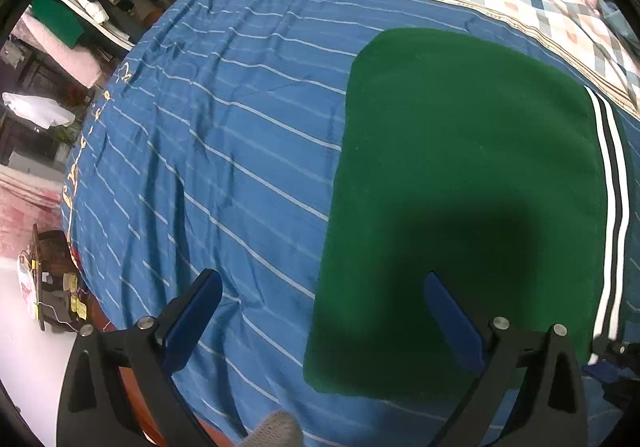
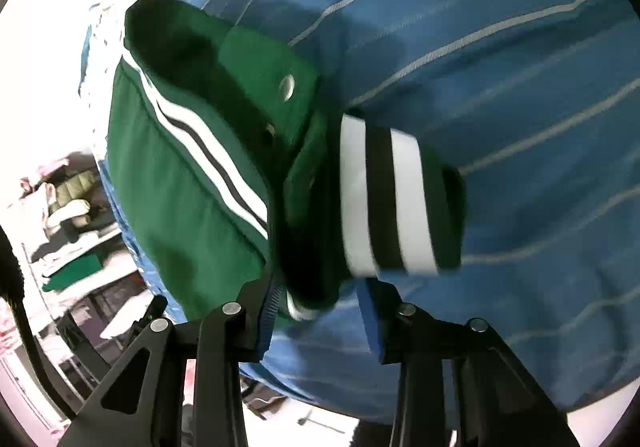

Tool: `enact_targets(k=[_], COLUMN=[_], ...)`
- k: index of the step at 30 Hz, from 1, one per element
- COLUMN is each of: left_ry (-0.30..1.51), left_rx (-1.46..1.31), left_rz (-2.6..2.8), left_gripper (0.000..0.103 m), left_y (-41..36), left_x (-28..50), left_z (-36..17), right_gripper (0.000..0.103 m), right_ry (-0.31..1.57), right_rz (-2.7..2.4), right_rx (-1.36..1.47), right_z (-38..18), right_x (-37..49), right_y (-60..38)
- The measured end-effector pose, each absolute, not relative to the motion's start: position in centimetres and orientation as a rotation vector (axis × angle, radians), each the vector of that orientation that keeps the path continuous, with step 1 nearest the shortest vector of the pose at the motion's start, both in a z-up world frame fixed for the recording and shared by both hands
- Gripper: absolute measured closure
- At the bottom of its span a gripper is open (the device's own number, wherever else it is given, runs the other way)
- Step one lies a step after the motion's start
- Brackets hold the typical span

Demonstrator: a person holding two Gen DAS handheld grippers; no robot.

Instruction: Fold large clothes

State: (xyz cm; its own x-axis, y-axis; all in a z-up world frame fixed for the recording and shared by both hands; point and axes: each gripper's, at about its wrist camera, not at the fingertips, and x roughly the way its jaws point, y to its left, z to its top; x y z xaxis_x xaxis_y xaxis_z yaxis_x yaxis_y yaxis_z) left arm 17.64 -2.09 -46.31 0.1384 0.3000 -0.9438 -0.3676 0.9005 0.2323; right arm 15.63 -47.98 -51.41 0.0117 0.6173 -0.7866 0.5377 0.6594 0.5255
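Right wrist view: right tongs point(image 2: 320, 303) clamped green jacket's point(image 1: 460, 187) striped cuff point(image 2: 384, 199) at 6 o'clock; thin bite could slip. Left tongs point(image 1: 320, 311) apart above jacket on bed point(image 1: 220, 151).

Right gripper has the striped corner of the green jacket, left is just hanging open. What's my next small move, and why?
Probably carry the right gripper across the green jacket, laying the pinched striped cuff over the flat body. The jacket already lies smooth on the blue striped bedspread, only that corner is lifted, and the left gripper, open above the near edge, could come down to pin it.
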Motion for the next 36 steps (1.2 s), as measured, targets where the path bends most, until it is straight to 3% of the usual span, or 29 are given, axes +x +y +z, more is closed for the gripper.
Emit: enact_targets(k=[4,9,10,11,13,19,23,30,31,34,36], left_ry=[1.354,1.350,1.349,1.346,1.335,1.334,1.340,1.374,1.370,1.357,1.338], left_rx=[-0.062,-0.045,-0.043,-0.041,-0.041,-0.021,-0.024,0.003,0.004,-0.036,-0.046], left_rz=[0.479,0.479,0.477,0.476,0.475,0.457,0.419,0.395,0.396,0.417,0.454], left_gripper=[0.000,0.000,0.000,0.000,0.000,0.000,0.000,0.000,0.000,0.000,0.000], left_y=[-2.3,-2.6,-2.7,-2.7,-2.8,-3.4,-4.3,-4.8,-4.7,-3.6,-2.4], left_x=[17.3,17.2,17.2,17.2,17.0,17.1,17.7,18.5,18.3,17.8,17.3], left_z=[-46.2,-46.3,-46.3,-46.1,-45.7,-46.0,-47.7,-49.6,-49.4,-48.2,-47.1], right_gripper=[0.060,0.060,0.064,0.079,0.086,0.090,0.090,0.086,0.085,0.066,0.065], right_ry=[1.670,1.566,1.556,1.544,1.515,1.393,1.375,1.507,1.521,1.531,1.507], right_rz=[0.065,0.102,0.090,0.073,0.056,0.073,0.052,-0.031,-0.013,0.016,-0.007], right_rx=[1.024,1.171,1.150,1.157,1.160,0.984,0.928,0.874,0.860,0.782,0.698], right_z=[-51.1,-52.9,-53.5,-53.7,-53.0,-44.5,-41.9,-50.6,-50.4,-47.6,-45.2], right_x=[15.0,15.8,16.3,16.3,16.1,15.5,15.8,17.9,18.4,19.0,18.9], right_y=[-48.5,-50.2,-49.9,-49.9,-49.8,-51.1,-52.3,-53.4,-53.3,-54.2,-55.2])
